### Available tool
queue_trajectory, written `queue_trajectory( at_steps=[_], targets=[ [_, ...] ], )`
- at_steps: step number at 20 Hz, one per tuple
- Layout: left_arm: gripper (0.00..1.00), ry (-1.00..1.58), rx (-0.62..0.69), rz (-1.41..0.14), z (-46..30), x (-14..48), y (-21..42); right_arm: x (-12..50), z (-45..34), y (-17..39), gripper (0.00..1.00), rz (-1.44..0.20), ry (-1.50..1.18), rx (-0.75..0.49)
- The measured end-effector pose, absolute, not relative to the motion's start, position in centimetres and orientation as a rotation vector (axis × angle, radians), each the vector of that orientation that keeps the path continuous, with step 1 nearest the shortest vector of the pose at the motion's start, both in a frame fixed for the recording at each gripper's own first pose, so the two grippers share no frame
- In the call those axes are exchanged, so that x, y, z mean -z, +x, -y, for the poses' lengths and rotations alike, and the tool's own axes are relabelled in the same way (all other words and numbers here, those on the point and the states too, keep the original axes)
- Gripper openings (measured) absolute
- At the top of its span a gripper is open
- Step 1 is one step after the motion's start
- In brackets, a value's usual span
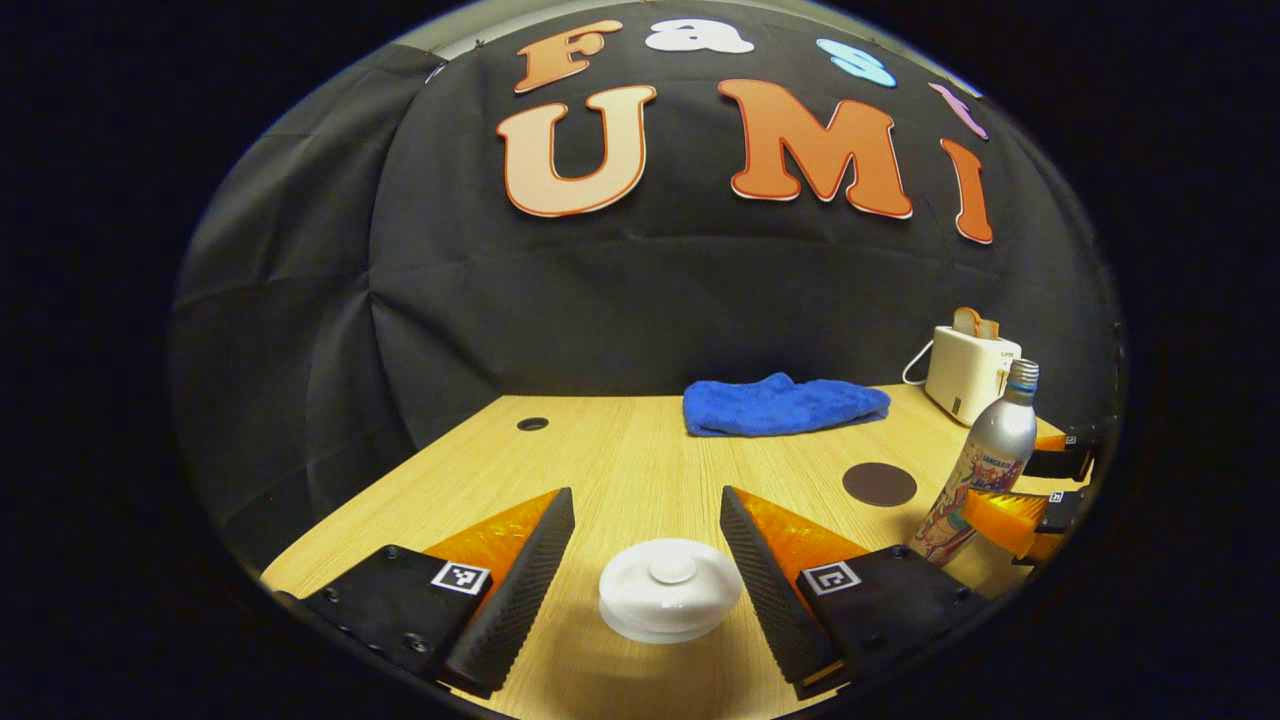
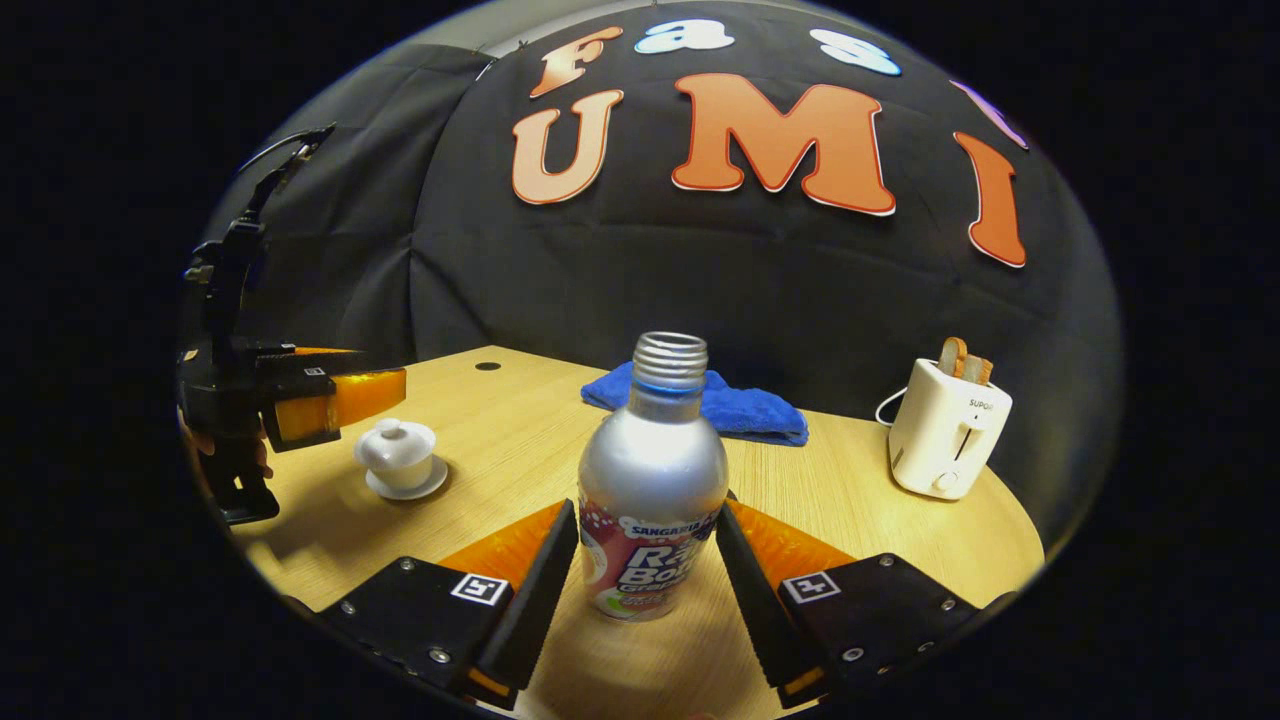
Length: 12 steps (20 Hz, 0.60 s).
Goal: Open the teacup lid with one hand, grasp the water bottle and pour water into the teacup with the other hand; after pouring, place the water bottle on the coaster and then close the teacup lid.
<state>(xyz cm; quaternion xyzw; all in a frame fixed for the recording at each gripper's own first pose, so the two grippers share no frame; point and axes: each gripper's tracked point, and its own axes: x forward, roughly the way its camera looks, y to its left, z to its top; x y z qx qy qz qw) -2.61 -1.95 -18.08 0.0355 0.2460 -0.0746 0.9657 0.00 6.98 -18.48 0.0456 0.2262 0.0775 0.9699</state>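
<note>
On the pale wooden desk [image 1: 620,450], the white porcelain lidded teacup [image 1: 669,588] is sitting between the wide-spread left tongs [image 1: 648,570], lid on, untouched. Right of the teacup, the silver uncapped metal water bottle [image 2: 652,480] is standing upright between the right tongs [image 2: 646,565], which are bracketing its lower body; firm contact cannot be told. Beyond the teacup, to its right, the dark round coaster [image 1: 879,484] is lying bare. Judgement: an early stage, with lid lifting, pouring, bottle placement and closing all left.
</note>
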Motion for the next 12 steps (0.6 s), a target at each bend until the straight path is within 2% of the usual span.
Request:
queue_trajectory(
  at_steps=[1, 3, 4, 5, 6, 8, 9, 11, 12],
  targets=[
    [0.94, 0.074, 0.157, -0.517, 2.1, 18.5, -2.6, 18.8, -7.0, 0.1, 0.84, -0.466, 0.092, -0.159],
    [0.94, 0.080, 0.170, -0.550, 2.5, 19.6, -2.9, 19.7, -7.2, 0.1, 0.84, -0.493, 0.104, -0.168],
    [0.87, 0.089, 0.172, -0.571, 2.5, 20.5, -3.1, 20.2, -7.4, 0.0, 0.84, -0.515, 0.112, -0.175],
    [0.89, 0.097, 0.169, -0.585, 2.6, 20.8, -3.3, 20.0, -7.3, 0.0, 0.84, -0.510, 0.125, -0.177],
    [0.85, 0.104, 0.167, -0.597, 2.5, 21.2, -3.3, 20.1, -7.3, 0.1, 0.82, -0.511, 0.131, -0.181],
    [0.88, 0.107, 0.160, -0.604, 2.4, 21.5, -3.1, 20.0, -7.4, 0.2, 0.81, -0.508, 0.129, -0.191],
    [0.82, 0.112, 0.157, -0.611, 2.3, 21.6, -3.2, 20.0, -7.4, 0.2, 0.81, -0.506, 0.125, -0.194],
    [0.78, 0.123, 0.150, -0.625, 2.2, 22.3, -3.3, 20.1, -7.4, 0.2, 0.81, -0.505, 0.122, -0.197],
    [0.70, 0.129, 0.156, -0.632, 2.6, 22.4, -3.4, 20.2, -7.4, 0.2, 0.81, -0.505, 0.123, -0.197]
  ],
)
